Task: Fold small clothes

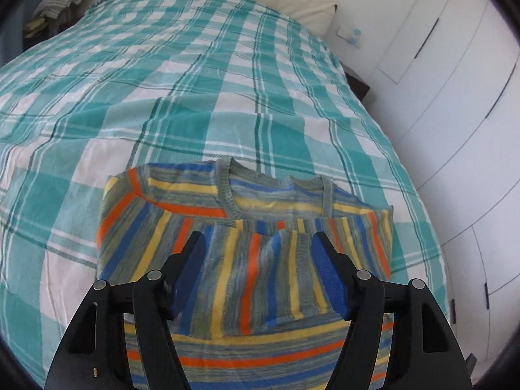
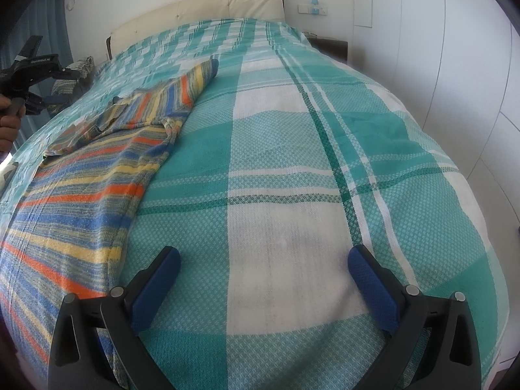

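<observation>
A small striped knit sweater (image 1: 260,260) in blue, yellow, orange and grey lies flat on the teal checked bedspread (image 1: 195,81). Its sleeves are folded across the chest, neck opening away from me. My left gripper (image 1: 258,240) hovers just above the folded sleeves, jaws open and empty. In the right wrist view the sweater (image 2: 97,169) lies at the left, one sleeve (image 2: 191,81) stretching toward the headboard. My right gripper (image 2: 265,260) is open and empty over bare bedspread (image 2: 292,162), right of the sweater's hem. The left gripper (image 2: 24,74) shows at far left in a hand.
A cream headboard (image 2: 227,3) stands at the far end of the bed. White wardrobe doors (image 1: 455,113) line the right side. A dark bedside table (image 2: 328,45) sits by the far right corner. A pile of clothes (image 1: 65,0) lies at the far left.
</observation>
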A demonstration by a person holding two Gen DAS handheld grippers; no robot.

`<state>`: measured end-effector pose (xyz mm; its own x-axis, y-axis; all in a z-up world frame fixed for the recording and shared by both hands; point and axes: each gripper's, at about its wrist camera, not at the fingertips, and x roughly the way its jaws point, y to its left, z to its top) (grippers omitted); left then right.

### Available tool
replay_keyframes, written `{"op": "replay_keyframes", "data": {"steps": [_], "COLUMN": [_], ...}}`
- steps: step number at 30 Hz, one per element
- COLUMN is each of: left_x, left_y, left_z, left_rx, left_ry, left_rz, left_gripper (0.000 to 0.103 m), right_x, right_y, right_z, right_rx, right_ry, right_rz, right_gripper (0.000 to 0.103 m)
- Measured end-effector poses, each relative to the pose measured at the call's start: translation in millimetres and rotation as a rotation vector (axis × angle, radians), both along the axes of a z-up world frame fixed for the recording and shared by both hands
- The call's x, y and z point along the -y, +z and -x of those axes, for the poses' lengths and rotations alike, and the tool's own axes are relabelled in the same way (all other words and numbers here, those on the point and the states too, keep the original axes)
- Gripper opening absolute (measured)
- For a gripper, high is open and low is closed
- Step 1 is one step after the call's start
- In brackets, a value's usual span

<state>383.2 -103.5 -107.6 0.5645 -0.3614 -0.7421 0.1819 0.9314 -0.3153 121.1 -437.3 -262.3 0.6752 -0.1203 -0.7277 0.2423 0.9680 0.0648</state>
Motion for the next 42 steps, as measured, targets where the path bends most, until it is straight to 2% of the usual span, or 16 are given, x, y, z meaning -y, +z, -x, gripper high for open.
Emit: {"op": "replay_keyframes", "data": {"steps": [2,5,6,7,8,9,13,16,20,22,23,24,26,29,33,42], "left_x": [-15,-32,-38,-44,-50,-55,-83,-107,-160,-183,-189,-190,-182,-173,-176,-172], "left_y": [-24,-87,-96,-94,-89,-85,-60,-55,-80,-106,-109,-105,-104,-112,-112,-114], "left_z": [-2,-4,0,9,14,20,62,103,150,176,184,184,176,177,175,179], "left_rx": [-0.012,-0.157,-0.156,-0.11,-0.102,-0.112,-0.085,-0.067,-0.087,-0.103,-0.085,-0.084,-0.097,-0.042,-0.046,-0.02], "left_ry": [0.073,0.114,0.104,0.098,0.116,0.134,0.121,0.135,0.263,0.328,0.359,0.378,0.35,0.296,0.338,0.345], "left_rz": [-0.094,-0.33,-0.358,-0.336,-0.335,-0.33,-0.204,-0.215,-0.219,-0.259,-0.261,-0.246,-0.249,-0.323,-0.302,-0.33], "left_gripper": [0.074,0.078,0.083,0.085,0.092,0.093,0.094,0.096,0.099,0.099,0.101,0.102,0.103,0.103,0.103,0.103], "right_x": [0,0,-1,-1,-1,-1,-1,-1,-1,-1,-1,-1,-1,-3,-3,-1], "right_y": [0,-1,-1,-1,-1,-1,-1,-1,-1,-1,-1,-1,-1,-1,-1,-1], "right_z": [0,-1,0,0,-1,-1,-1,-1,-1,-1,-1,-1,-1,-2,-3,-2], "right_rx": [-0.001,-0.005,-0.005,-0.005,-0.005,-0.004,-0.007,-0.008,-0.007,-0.008,-0.007,-0.007,-0.006,-0.007,-0.004,0.002], "right_ry": [0.002,0.003,0.003,0.003,0.003,0.003,0.004,0.004,0.004,0.004,0.004,0.003,0.002,-0.004,-0.005,-0.004], "right_rz": [-0.002,0.002,0.002,0.001,0.001,0.001,0.003,0.003,0.005,0.004,0.006,0.007,0.013,0.034,0.036,0.027], "right_gripper": [0.103,0.103,0.103,0.103,0.103,0.103,0.103,0.103,0.103,0.103,0.103,0.103,0.103,0.103,0.103,0.103]}}
